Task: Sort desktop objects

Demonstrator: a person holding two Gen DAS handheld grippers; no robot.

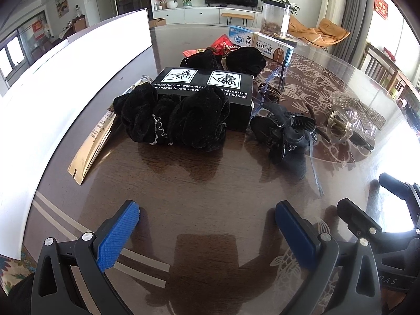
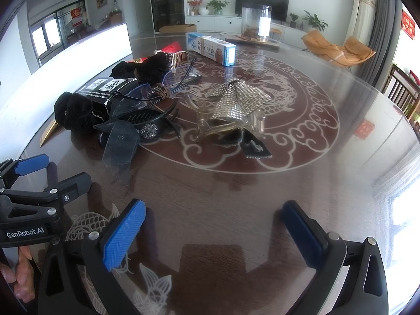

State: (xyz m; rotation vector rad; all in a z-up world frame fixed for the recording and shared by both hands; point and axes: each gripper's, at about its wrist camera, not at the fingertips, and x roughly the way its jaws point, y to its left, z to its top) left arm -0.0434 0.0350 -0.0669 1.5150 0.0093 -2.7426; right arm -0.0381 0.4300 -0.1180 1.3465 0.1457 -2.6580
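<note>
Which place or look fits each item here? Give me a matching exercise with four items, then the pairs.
Items
1. black velvet scrunchie
2. rhinestone bow clip
3. medicine box
4. clear jar

Descriptions
A. far end of the table, transparent, brown contents at the bottom
B. sparkly silver mesh on a see-through claw
C. leaning against the front of the black box
D. white and blue carton behind the pile

Pairs: 1-C, 2-B, 3-D, 4-A
</note>
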